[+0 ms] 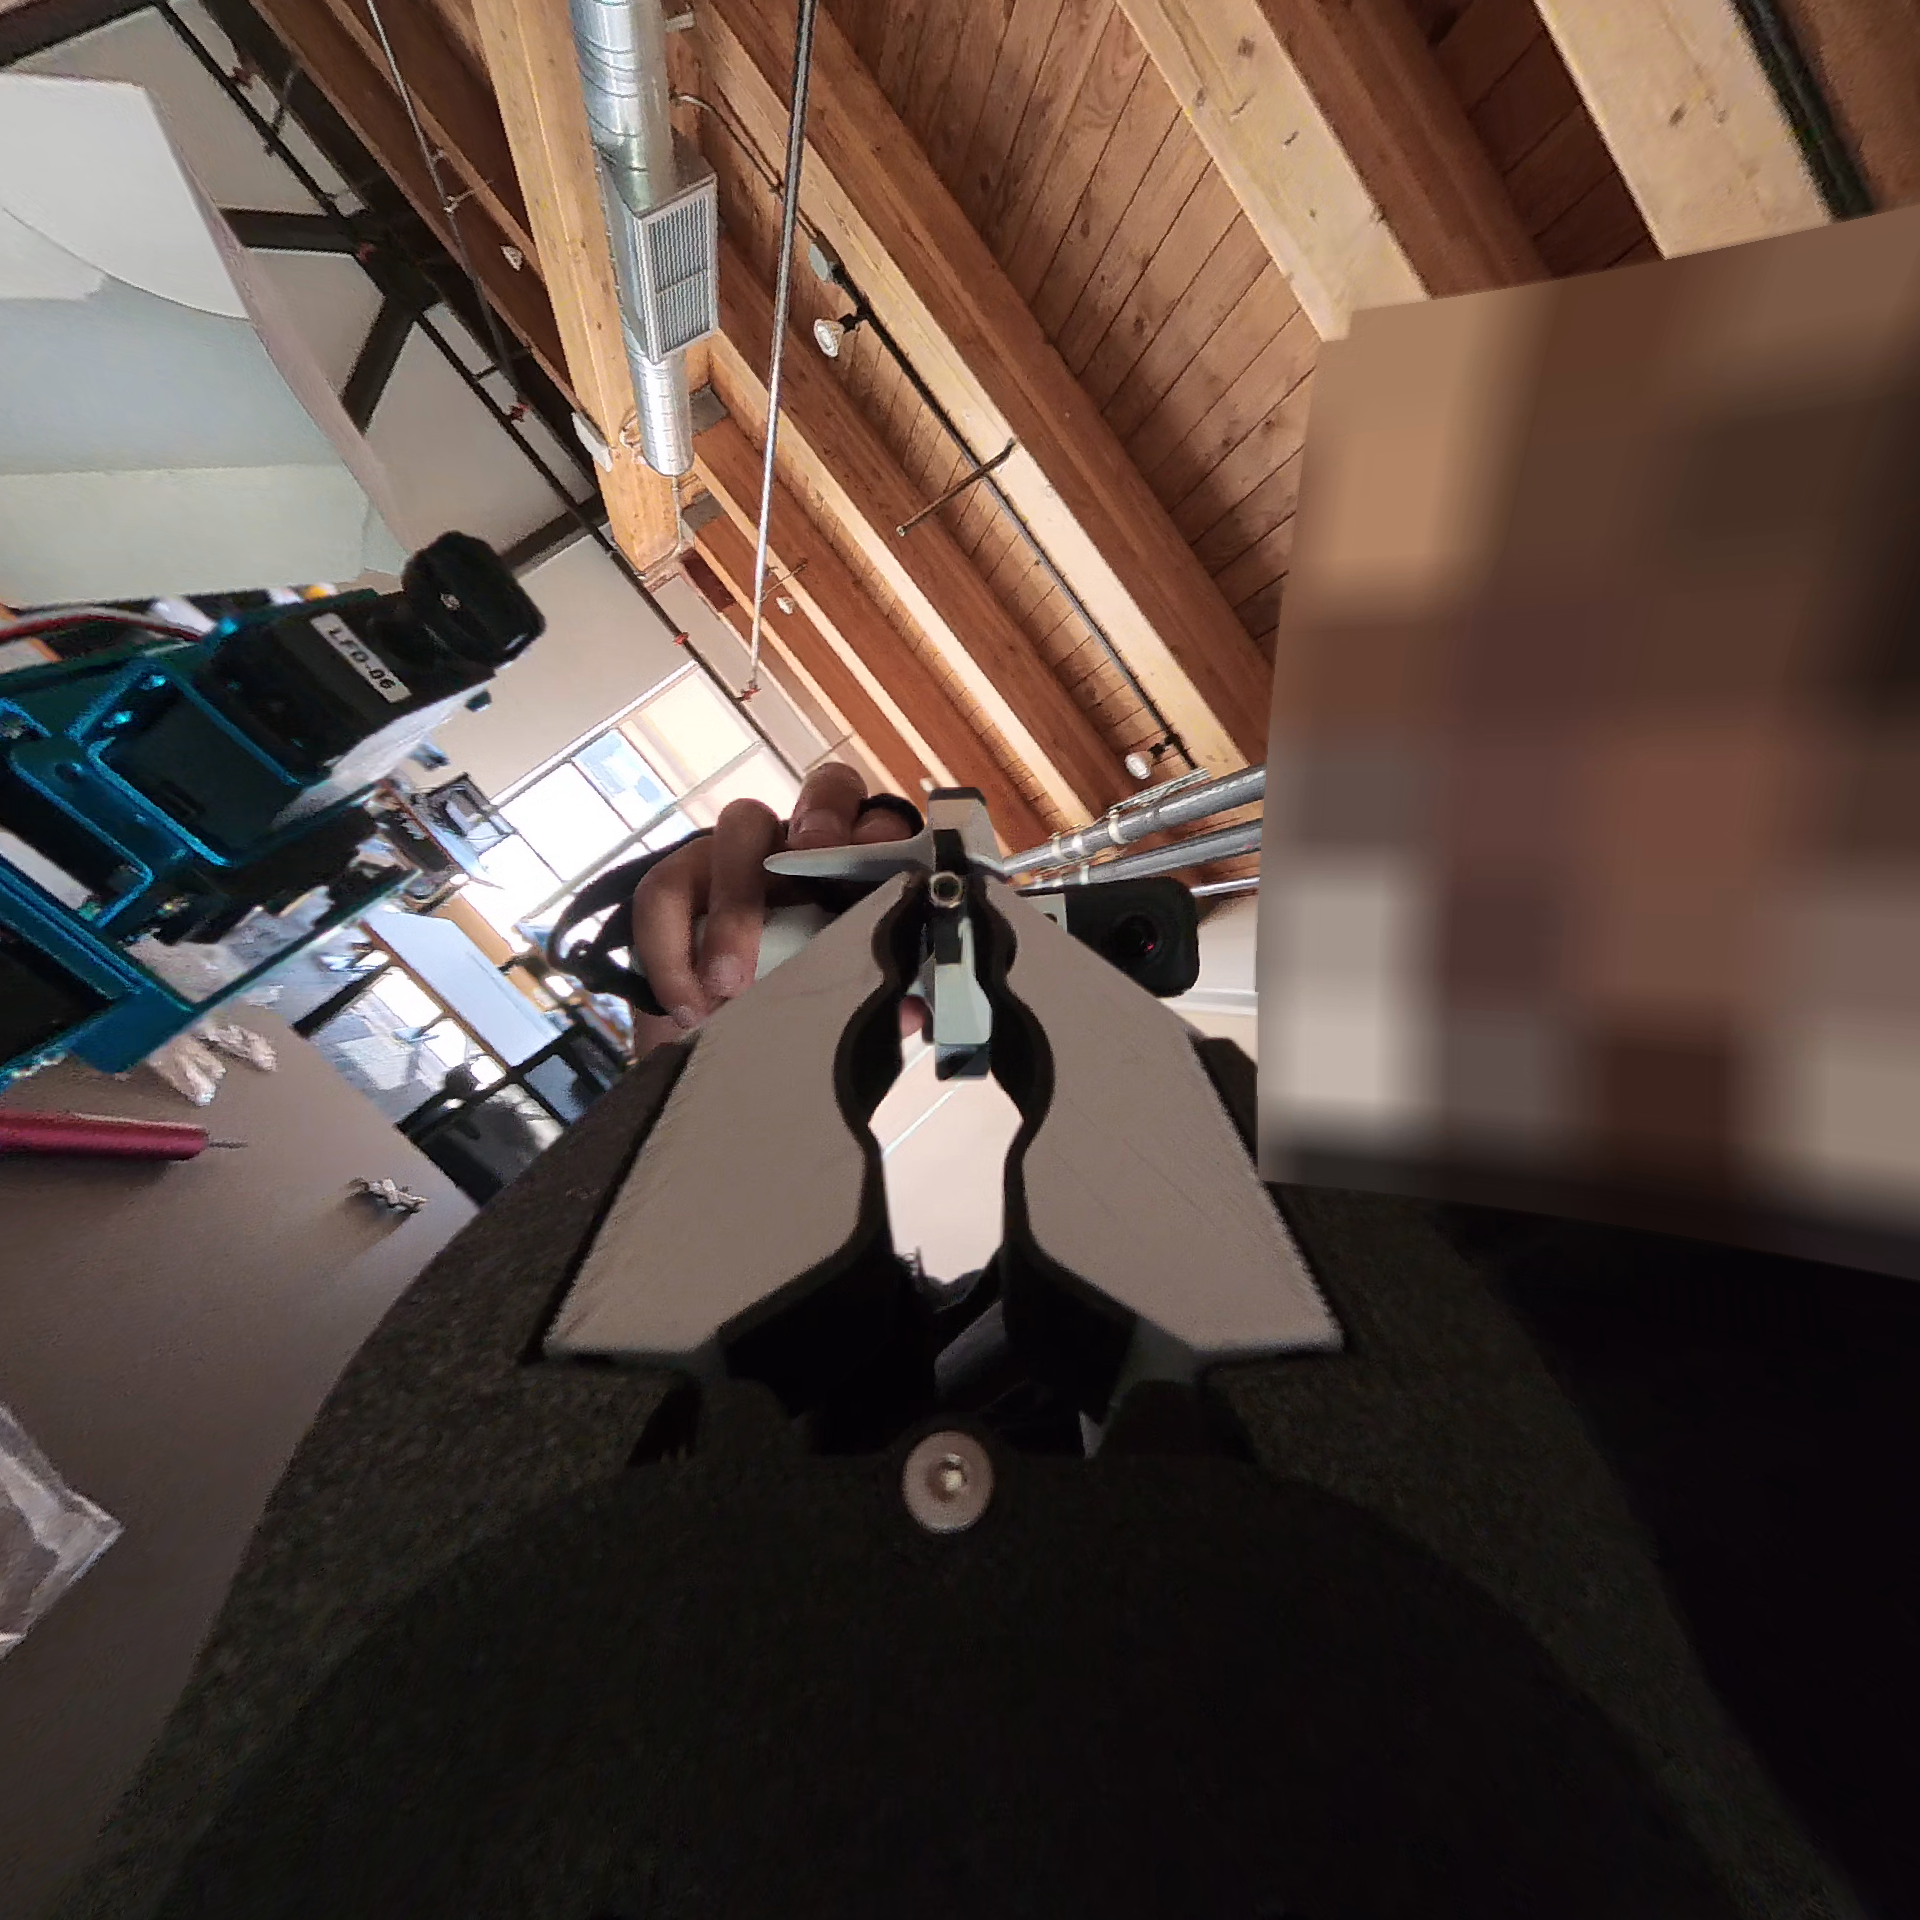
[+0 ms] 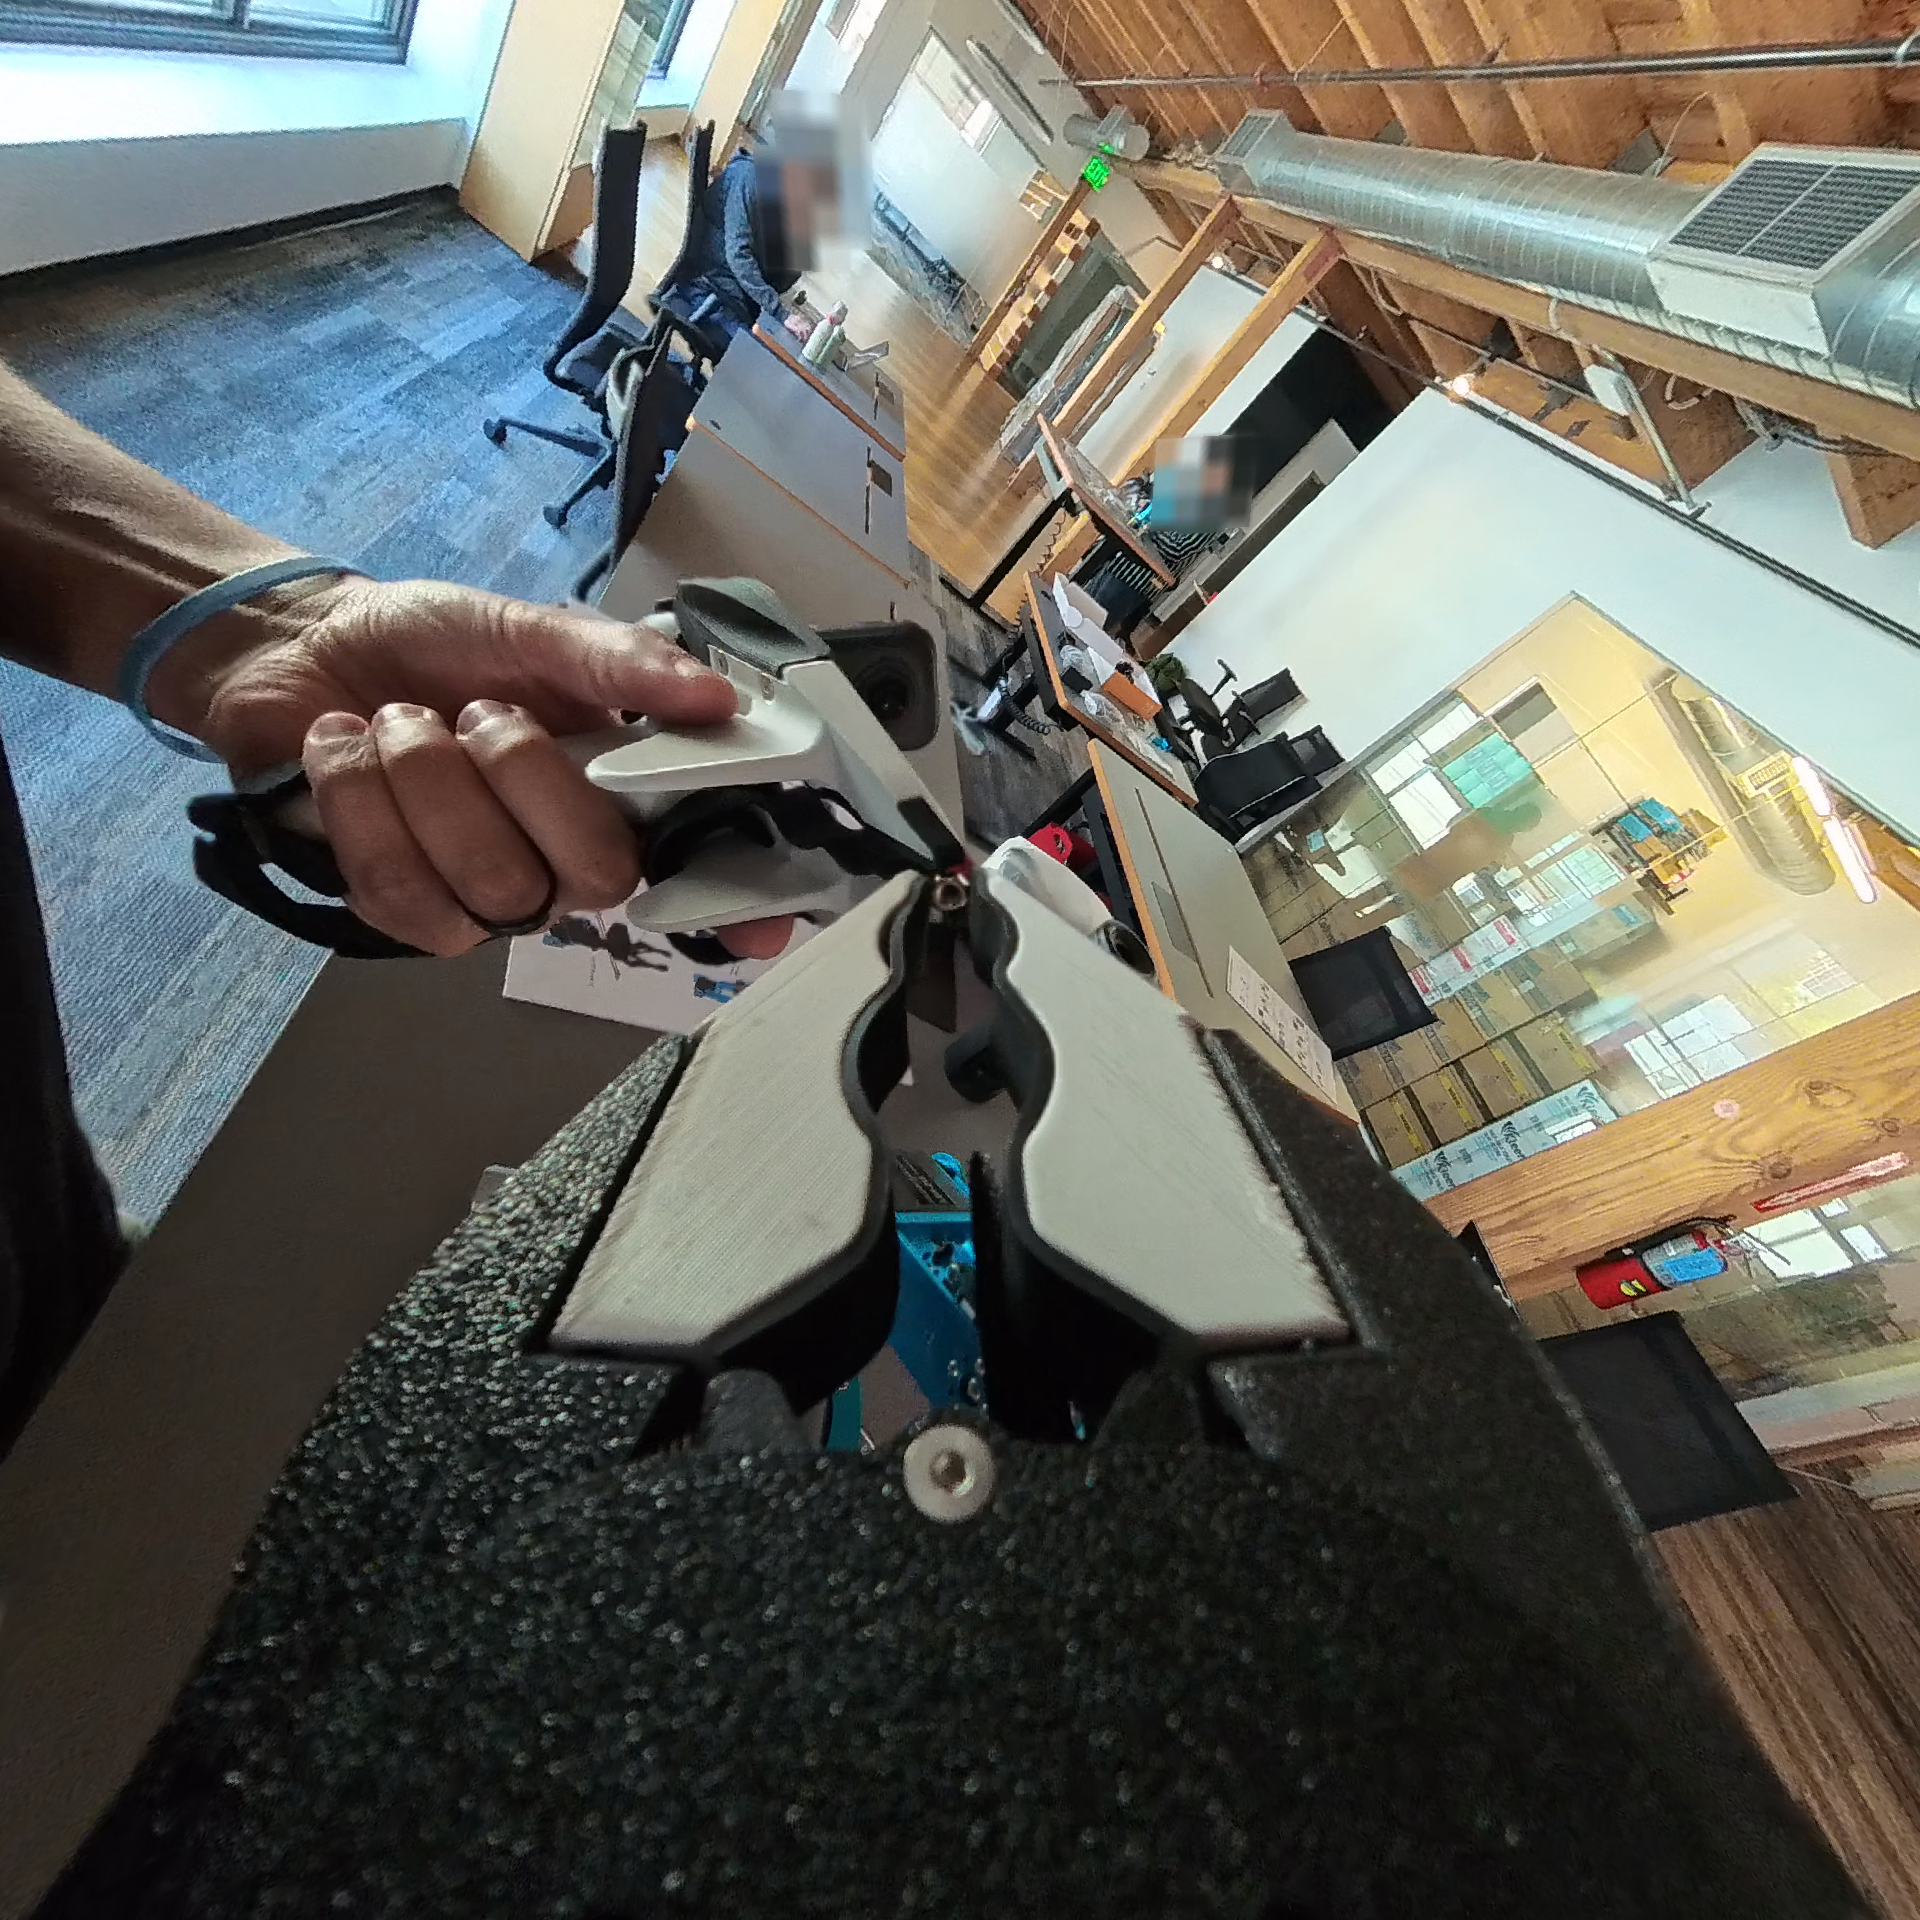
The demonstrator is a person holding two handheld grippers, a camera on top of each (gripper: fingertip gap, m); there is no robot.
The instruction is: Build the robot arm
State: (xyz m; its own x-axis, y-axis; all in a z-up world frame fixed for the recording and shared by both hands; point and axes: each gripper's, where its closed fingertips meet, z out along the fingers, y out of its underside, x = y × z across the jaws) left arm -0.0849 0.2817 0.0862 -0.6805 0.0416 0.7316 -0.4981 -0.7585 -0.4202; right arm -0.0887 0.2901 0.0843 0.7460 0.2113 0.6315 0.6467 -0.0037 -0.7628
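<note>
My left gripper (image 1: 941,891) is raised toward the ceiling, its jaws closed tip to tip on a small silver metal nut (image 1: 943,890). My right gripper (image 2: 943,889) meets it head-on, and its tips are closed around the same small nut (image 2: 947,887). I cannot tell which one bears it. In the left wrist view the right gripper's grey finger (image 1: 958,1003) shows edge-on with a hand (image 1: 707,914) on its handle. In the right wrist view a hand (image 2: 436,790) holds the left gripper's handle, and its black fingertip (image 2: 923,826) touches the nut.
A blue metal frame with a black servo (image 1: 208,748) stands at the left on the brown table (image 1: 208,1351). A red screwdriver (image 1: 104,1132), small metal bits (image 1: 390,1195) and a clear bag (image 1: 42,1538) lie near it. A printed sheet (image 2: 623,966) lies on the table. Desks, chairs and people are farther off.
</note>
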